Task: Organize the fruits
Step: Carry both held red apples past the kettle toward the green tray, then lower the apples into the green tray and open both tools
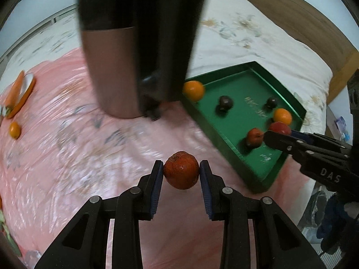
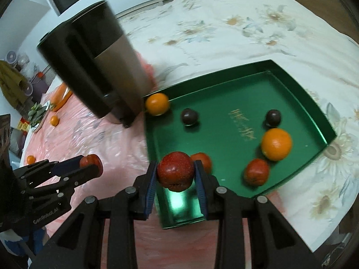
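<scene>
My left gripper (image 1: 181,165) is shut on a small orange-red fruit (image 1: 181,174), held above the pink cloth just left of the green tray (image 1: 242,116). My right gripper (image 2: 175,165) is shut on a dark red fruit (image 2: 175,172) over the near left corner of the tray (image 2: 224,139). In the tray lie two oranges (image 2: 276,144), two dark round fruits (image 2: 189,116) and two red fruits (image 2: 256,172). Each view shows the other gripper from the side: the right gripper (image 1: 279,132) and the left gripper (image 2: 89,162), each with its fruit.
A tall dark and bronze jug (image 2: 112,67) stands on the pink cloth against the tray's far left corner. Loose oranges (image 2: 54,120) and an orange plate (image 1: 22,94) lie farther left. The floral bedcover (image 2: 246,33) stretches behind the tray.
</scene>
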{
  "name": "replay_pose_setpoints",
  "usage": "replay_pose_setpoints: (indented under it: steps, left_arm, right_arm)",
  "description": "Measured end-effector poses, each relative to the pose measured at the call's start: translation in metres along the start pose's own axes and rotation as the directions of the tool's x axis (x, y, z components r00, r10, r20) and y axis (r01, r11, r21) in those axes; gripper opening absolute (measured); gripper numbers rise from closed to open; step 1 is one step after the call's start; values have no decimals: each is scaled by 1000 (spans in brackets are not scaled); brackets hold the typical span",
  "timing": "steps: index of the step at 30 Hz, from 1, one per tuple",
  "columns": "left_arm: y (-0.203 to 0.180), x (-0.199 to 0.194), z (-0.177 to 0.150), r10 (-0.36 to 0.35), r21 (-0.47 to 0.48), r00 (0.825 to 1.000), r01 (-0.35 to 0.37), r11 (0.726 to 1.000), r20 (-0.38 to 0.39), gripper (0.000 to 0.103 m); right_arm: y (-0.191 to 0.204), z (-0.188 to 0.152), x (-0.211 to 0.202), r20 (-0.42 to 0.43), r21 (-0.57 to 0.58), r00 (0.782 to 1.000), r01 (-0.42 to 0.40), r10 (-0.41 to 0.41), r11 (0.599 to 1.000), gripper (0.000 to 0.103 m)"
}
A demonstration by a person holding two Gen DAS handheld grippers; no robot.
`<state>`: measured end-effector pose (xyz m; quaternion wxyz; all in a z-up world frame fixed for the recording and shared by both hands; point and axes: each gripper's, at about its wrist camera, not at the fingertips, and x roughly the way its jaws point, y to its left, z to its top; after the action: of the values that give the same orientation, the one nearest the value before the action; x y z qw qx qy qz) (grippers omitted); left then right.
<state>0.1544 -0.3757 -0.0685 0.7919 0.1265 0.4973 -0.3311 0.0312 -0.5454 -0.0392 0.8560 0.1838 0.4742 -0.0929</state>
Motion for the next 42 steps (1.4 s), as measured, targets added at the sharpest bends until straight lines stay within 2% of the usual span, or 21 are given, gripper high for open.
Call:
replay_pose_setpoints:
  steps: [13,21,24,29,33,37,42]
  left_arm:
    - [-61,32,36,-66,67,998,65,996,12,28]
    - [-90,58,59,-78,95,997,77,993,9,28]
    - [-100,69,66,-69,113,998,67,991,11,28]
    - [-115,95,75,-40,140,999,41,989,-12,28]
    - [-122,109,76,-22,148,999,27,989,-32,28]
    - [-129,115,80,4,175,1000,-1,985,-18,28]
    - [-130,118,82,1,175,1000,3,985,-26,29]
  right_arm:
    - [-50,9,-5,17,47,999,51,-52,998,51]
    - [-104,27,-16,56,86,989,135,-140,987,51]
    - [-125,34,-16,60,88,982,175,-180,981,51]
    - [-160,38,1,33,119,979,195,-200,973,51]
    - [-171,41,18,11,109,979,200,-202,974,51]
    - [-175,42,29,-5,103,979,201,-202,974,51]
    - [-172,38,39,-25,80,978,209,-208,975,51]
